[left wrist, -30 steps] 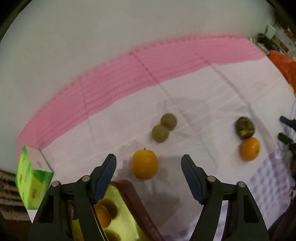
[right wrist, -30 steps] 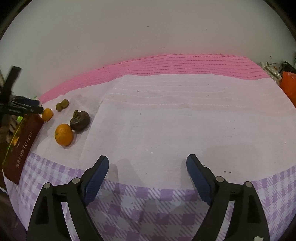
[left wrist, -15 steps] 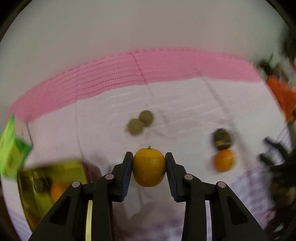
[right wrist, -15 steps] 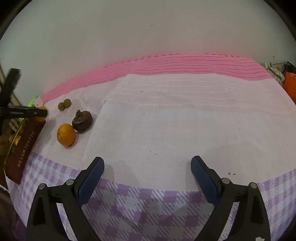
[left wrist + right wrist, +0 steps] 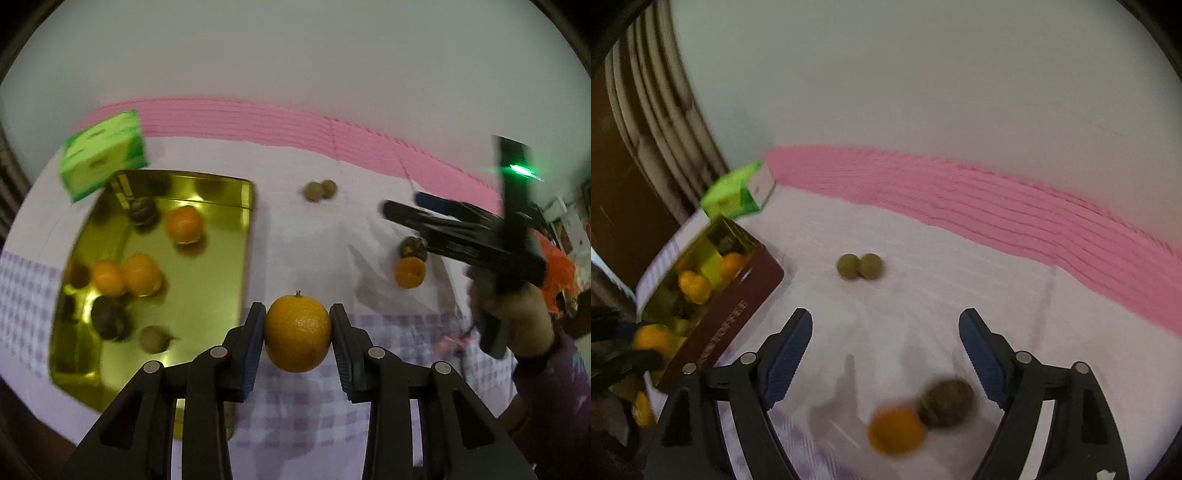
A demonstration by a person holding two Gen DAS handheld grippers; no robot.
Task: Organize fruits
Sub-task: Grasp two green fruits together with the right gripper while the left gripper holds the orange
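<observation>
Orange in colour, the fruit (image 5: 297, 333) sat pinched between our left claw (image 5: 297, 338) pads with the gold tin (image 5: 221, 258) off to its left, and we judged that smooth, round skin could slip free in transit.

Left gripper (image 5: 297, 334) points steeply down, its jaws clamped on both sides of an orange (image 5: 297, 332), so it's got a solid hold. Right gripper (image 5: 885, 352) tilts down too; its jaws have just been closing a bit but stand wide apart with nothing pinched. A hand (image 5: 517, 314) in a purple sleeve grips its handle.
</observation>
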